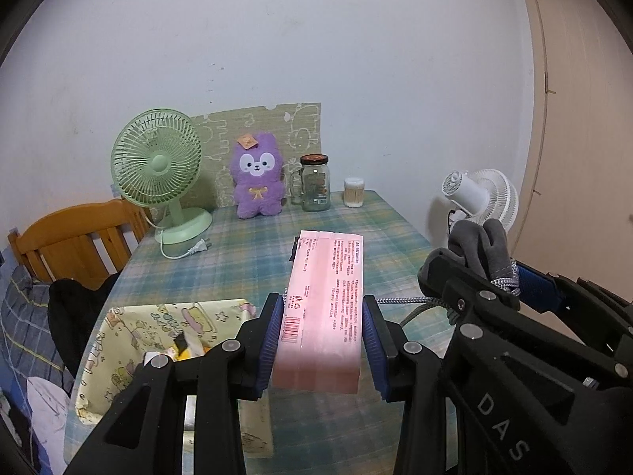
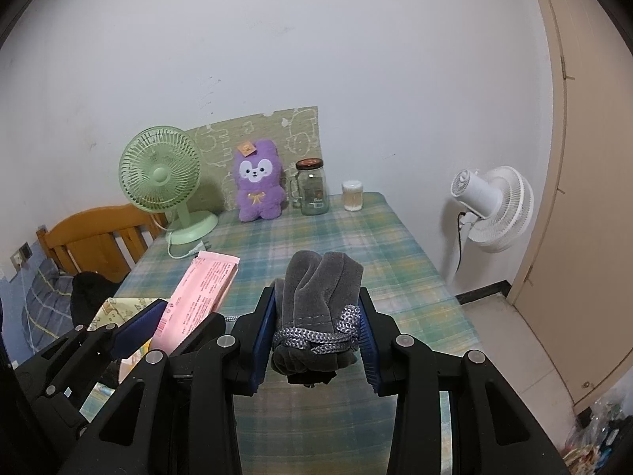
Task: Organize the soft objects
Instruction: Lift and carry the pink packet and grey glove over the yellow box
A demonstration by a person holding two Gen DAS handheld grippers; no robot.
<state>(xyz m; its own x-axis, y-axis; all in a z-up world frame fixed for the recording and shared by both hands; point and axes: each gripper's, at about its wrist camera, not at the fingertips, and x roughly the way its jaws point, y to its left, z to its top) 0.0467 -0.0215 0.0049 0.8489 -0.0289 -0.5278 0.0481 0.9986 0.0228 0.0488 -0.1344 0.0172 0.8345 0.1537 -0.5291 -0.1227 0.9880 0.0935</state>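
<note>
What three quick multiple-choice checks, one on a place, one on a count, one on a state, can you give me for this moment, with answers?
1. Where does the purple plush toy sit?
A. In the fabric bag
B. At the table's far edge, between the green fan and the glass jar
C. On the wooden chair

2. How many fans are in view?
A. One
B. Two
C. Three

3. What is the state of the left tongs?
A. Open and empty
B. Shut on the grey pouch
C. Shut on the pink pack

Answers:
1 B: it stands upright between fan and jar.
2 B: the green one on the table, the white fan beside it.
3 C: both pads press the pack's sides.
</note>
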